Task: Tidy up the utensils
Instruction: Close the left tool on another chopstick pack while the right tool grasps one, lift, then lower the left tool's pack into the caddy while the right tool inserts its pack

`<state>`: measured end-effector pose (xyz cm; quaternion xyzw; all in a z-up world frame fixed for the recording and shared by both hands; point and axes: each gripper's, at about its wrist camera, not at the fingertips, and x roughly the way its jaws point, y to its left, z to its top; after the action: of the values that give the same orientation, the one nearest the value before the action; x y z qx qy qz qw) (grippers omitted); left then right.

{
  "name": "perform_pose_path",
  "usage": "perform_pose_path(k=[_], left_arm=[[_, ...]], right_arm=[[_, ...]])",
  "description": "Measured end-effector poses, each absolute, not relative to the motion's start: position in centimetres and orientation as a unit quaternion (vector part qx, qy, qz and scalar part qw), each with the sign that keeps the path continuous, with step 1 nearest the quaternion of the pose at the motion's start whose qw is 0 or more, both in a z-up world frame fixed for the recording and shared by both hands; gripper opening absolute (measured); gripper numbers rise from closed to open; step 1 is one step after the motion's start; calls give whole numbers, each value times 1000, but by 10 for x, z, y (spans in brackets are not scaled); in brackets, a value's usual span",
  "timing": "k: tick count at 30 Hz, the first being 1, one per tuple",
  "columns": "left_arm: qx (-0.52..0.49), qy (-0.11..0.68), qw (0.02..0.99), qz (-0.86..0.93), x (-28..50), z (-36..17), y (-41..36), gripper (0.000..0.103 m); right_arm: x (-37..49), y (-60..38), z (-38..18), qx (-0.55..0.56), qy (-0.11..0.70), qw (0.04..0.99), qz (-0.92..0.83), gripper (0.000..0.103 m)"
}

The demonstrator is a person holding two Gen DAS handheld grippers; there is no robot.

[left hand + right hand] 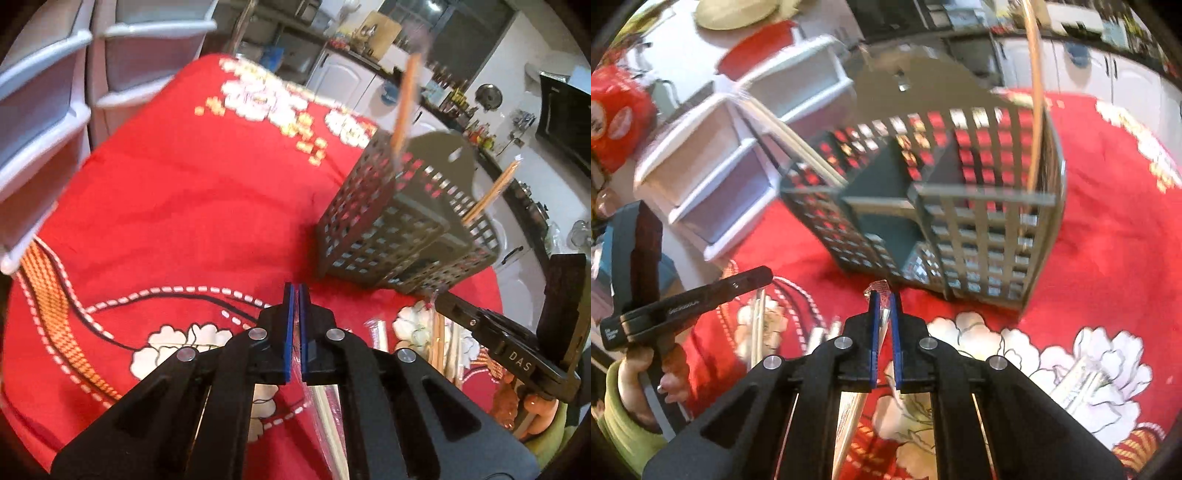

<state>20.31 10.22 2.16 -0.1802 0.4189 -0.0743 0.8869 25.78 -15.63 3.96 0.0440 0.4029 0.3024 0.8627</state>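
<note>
While the left gripper (296, 291) hangs over the red flowered cloth (166, 206) on the table, its blue-padded jaws stand nearly together with only a thin slit between them, and nothing shows in that slit. Ahead of the jaws and to their right stands the grey perforated utensil caddy (388, 229), tilted in this view, with an orange-brown stick (406, 99) rising from its far compartment and a pair of pale chopsticks (493, 192) leaning out of its right side. Just right of the jaws, low on the cloth, lie wrapped chopsticks (380, 336), and beyond them the other gripper (517, 354) enters from the right. White plastic drawers (40, 110) stand far left of the jaws.

In the right wrist view, the right gripper (884, 295) has its jaws clamped on a clear-wrapped pair of chopsticks (882, 317), whose crinkled wrapper tip pokes out past the jaw tips. Directly ahead of the jaws, close by, sits the caddy (979, 229), its inner dividers visible; pale chopsticks (798, 147) lean out of its left compartment. To the left of the jaws, the left gripper (690, 302) is held in a hand (642, 373). More wrapped chopsticks (1082, 380) lie on the cloth to the right of the jaws.
</note>
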Motion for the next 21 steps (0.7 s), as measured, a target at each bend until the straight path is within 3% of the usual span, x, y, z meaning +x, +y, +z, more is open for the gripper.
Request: perform_pose_path(k=[21], left_arm=[[-159, 315, 931, -98, 178, 118, 85, 0]], right_arm=[[218, -175, 135, 27, 262, 907, 329, 4]])
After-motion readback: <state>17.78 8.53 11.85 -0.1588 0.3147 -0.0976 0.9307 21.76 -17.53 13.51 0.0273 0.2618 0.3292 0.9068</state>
